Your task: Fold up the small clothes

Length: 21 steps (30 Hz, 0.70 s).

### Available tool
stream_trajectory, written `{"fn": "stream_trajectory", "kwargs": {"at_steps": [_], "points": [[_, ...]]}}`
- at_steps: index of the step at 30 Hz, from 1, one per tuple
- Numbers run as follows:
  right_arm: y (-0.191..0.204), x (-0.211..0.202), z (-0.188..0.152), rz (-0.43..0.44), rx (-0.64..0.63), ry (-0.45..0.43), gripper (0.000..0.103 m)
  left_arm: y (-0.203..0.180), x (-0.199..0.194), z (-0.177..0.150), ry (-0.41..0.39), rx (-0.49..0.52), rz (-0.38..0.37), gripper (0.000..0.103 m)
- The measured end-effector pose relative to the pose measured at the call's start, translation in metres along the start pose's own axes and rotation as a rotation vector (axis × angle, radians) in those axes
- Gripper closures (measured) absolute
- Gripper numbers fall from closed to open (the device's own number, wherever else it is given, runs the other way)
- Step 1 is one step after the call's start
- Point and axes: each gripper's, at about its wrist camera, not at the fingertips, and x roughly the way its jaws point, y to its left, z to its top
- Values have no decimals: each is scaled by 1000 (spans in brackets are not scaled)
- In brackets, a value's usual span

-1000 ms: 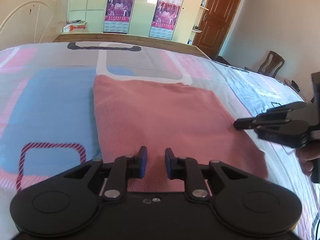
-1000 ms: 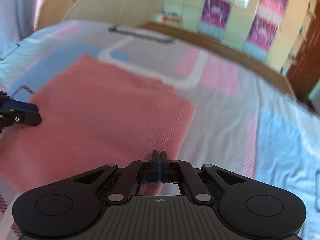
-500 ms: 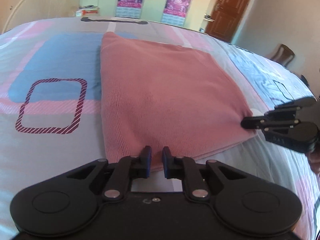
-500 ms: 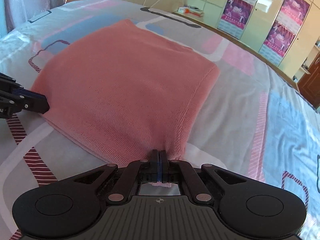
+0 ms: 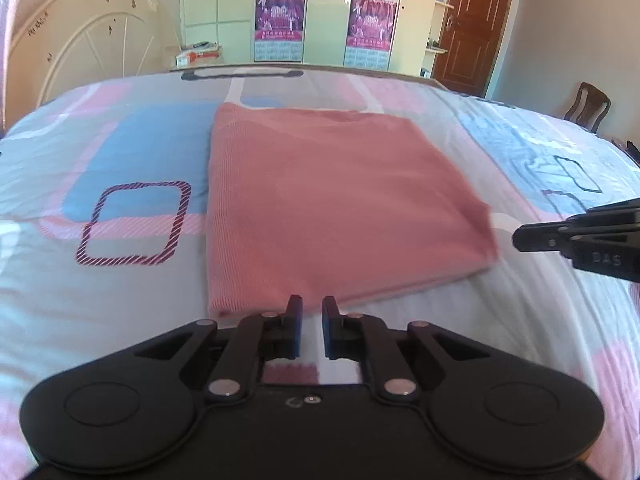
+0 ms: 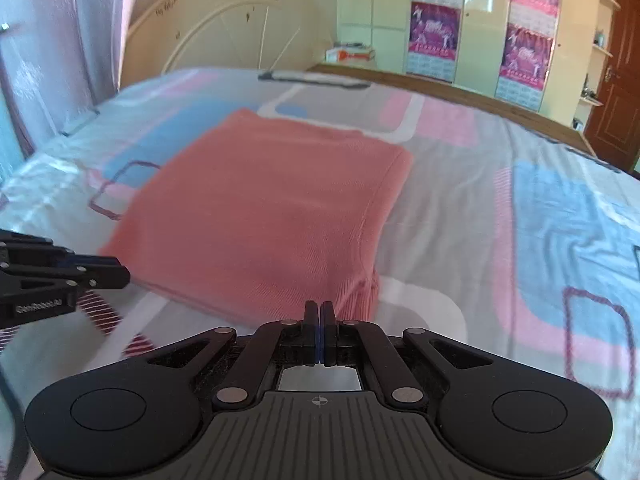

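The garment (image 5: 332,204) is a pink ribbed knit, folded into a flat rectangle on the bedsheet (image 5: 100,272), which bears blue and pink rounded blocks. The left gripper (image 5: 312,314) is closing with a narrow gap, nothing between its jaws. The right gripper (image 6: 319,320) is pressed together, empty. Both have pulled back since earlier: the garment's near edge now lies clear of both.

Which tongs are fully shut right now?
The right tongs: pads touching, nothing between them. The left tongs are closing, with a clear empty gap between the pads.
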Motion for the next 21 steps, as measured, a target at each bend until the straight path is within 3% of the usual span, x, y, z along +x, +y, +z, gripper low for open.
{"fn": "stream_trajectory", "kwargs": {"at_steps": [15,18,20,21], "points": [[27,-139,-62,-31,60,-128,103,-46,-118,-46,-146,-17,34,90],[34,-157,-71,-31,61,-141,103,-55,-140,-53,-178,-14,48,77],[38,-167,-74,-25,63,-162,103,-59,-153,-56,-205,-12,63,56],[40,-173,-75,-33,67,-176,103,-63,-160,-58,-230,-10,80,14]]}}
